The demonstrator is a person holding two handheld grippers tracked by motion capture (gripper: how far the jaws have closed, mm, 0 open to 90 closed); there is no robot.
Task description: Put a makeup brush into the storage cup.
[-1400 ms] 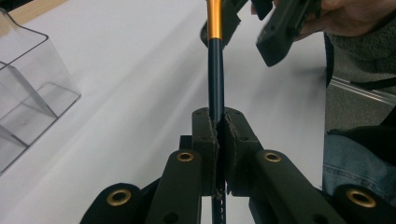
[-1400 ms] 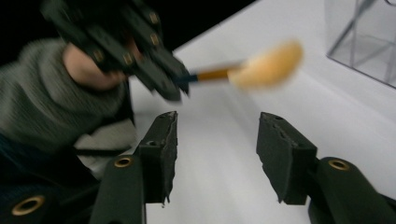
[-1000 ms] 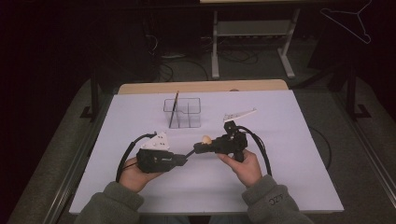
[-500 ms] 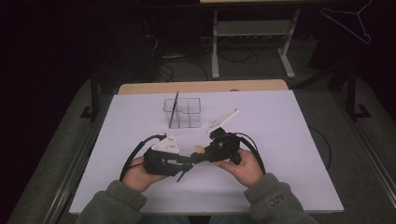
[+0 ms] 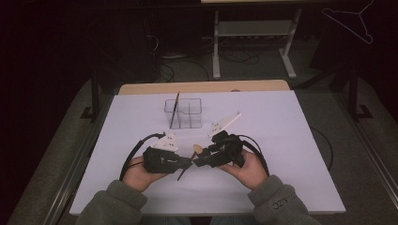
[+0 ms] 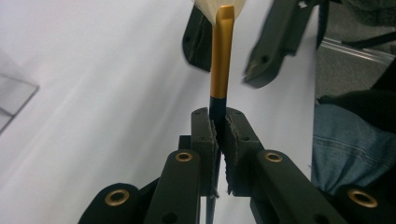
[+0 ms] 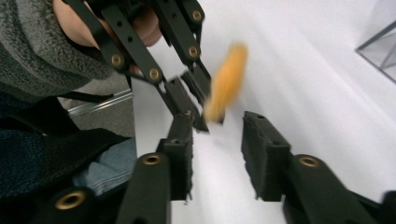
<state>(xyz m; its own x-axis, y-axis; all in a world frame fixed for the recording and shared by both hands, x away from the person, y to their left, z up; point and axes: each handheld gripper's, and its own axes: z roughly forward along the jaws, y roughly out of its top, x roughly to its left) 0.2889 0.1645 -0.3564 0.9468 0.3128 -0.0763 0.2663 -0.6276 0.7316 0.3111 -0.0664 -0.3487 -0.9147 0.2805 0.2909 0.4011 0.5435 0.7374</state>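
Observation:
A small brush with a tan head (image 5: pixel 198 149), a gold ferrule (image 6: pixel 221 60) and a black handle is held just above the white table. My left gripper (image 6: pixel 217 116) is shut on the black handle just below the ferrule, having just closed there; in the high view this left gripper (image 5: pixel 187 163) points right. My right gripper (image 7: pixel 219 135) faces it from the right; its jaws have just been opening. They now stand apart beside the blurred orange brush (image 7: pixel 226 81) without pressing on it. The two grippers' tips nearly meet at the table's near middle, where the right gripper (image 5: pixel 196 161) is.
A clear divided box (image 5: pixel 183 112) stands farther back at the table's middle with a thin dark stick (image 5: pixel 175 110) leaning in it. The white table sheet (image 5: pixel 281 140) stretches out on both sides. A wooden edge (image 5: pixel 202 86) runs along the back.
The hands have come together from a little apart. The brush, held out from the right gripper a second ago, now sits in the left gripper, and the right jaws have parted.

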